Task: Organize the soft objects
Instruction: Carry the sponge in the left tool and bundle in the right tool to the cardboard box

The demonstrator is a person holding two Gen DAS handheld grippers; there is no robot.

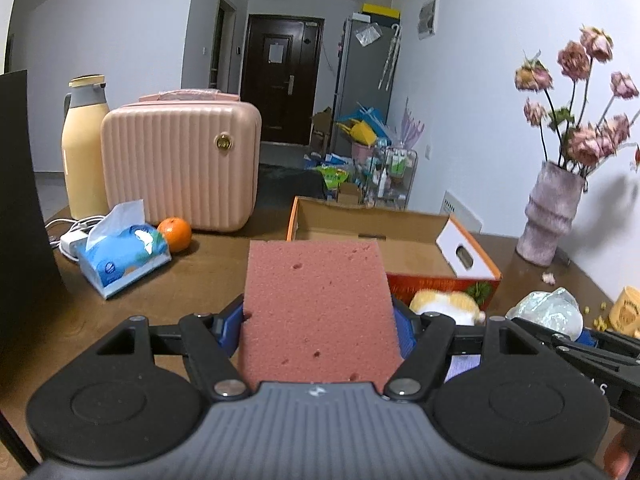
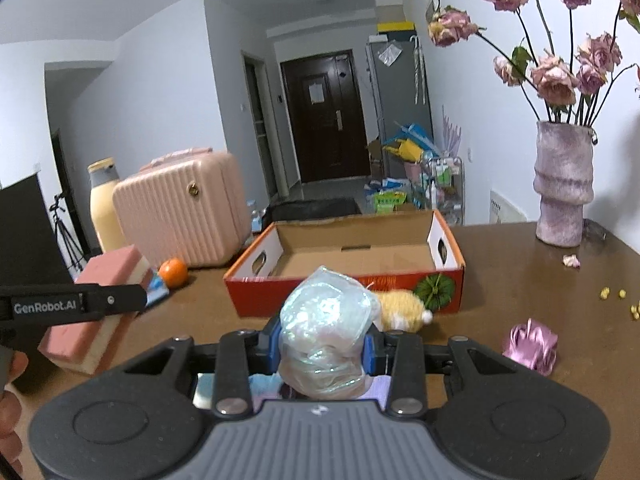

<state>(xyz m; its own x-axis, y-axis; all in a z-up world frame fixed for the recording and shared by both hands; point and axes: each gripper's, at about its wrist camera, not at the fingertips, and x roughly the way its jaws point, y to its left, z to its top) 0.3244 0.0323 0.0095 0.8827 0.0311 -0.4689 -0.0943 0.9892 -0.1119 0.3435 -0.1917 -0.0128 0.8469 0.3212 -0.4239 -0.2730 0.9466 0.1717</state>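
While the left gripper point(image 1: 320, 322) pinches a pink sponge point(image 1: 318, 312) between its blue pads, that block hides much of the open cardboard box point(image 1: 372, 226) behind it in the left wrist view; a tissue pack point(image 1: 122, 254), an orange point(image 1: 175, 233), a pink ribbed case point(image 1: 180, 168) and a cream flask point(image 1: 82, 148) stand to the left on the brown table point(image 1: 140, 312). From the right wrist view, the right gripper point(image 2: 326, 350) squeezes a crinkly clear bag point(image 2: 326, 338), just before a yellow plush toy point(image 2: 400, 310) (lying against the box's red front). A purple ribbon bow point(image 2: 532, 346) lies to the right, the vase of dried roses point(image 2: 562, 184) farther back by the white wall, a dark door point(image 2: 324, 120) beyond.
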